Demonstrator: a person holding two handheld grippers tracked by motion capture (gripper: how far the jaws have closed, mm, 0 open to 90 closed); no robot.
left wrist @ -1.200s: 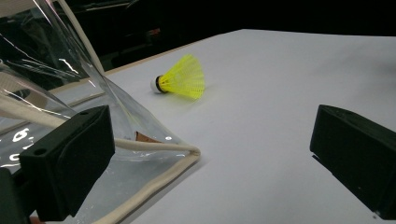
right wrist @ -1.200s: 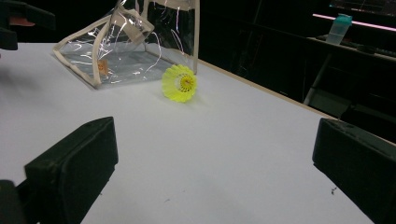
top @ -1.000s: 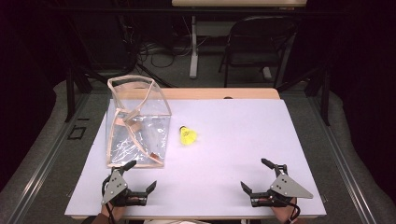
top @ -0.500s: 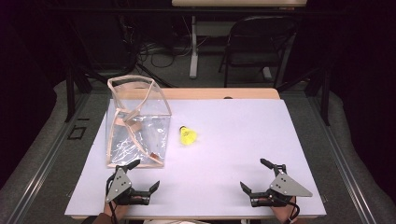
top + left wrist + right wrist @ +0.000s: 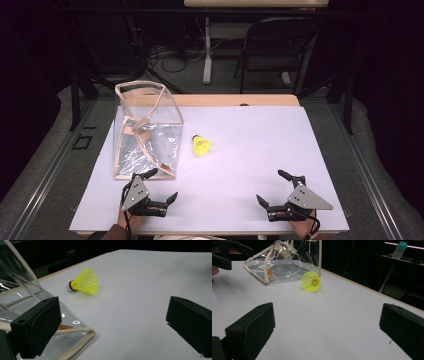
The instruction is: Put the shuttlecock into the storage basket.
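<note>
Shuttlecock (image 5: 201,145) lies on its side on the tabletop (image 5: 280,145), just beside the clear bag (image 5: 145,132). It looks featherlight, its skirt crushable, so I'd pinch the cork. My left gripper (image 5: 156,187) and right gripper (image 5: 275,189) both gape, empty.

Open white table surface (image 5: 260,150) lay between the right gripper (image 5: 274,189) and the yellow shuttlecock (image 5: 201,145); nothing stood on that stretch. The left gripper (image 5: 161,186), jaws spread wide, sat just beside the near corner of the clear plastic bag (image 5: 147,132), which stood upright with a stiff beige rim and blocked the straight path forward. To the bag's right a bare lane ran up to the shuttlecock, which lay on its side near the bag but apart from it. The table's right half was bare to the edge.
</note>
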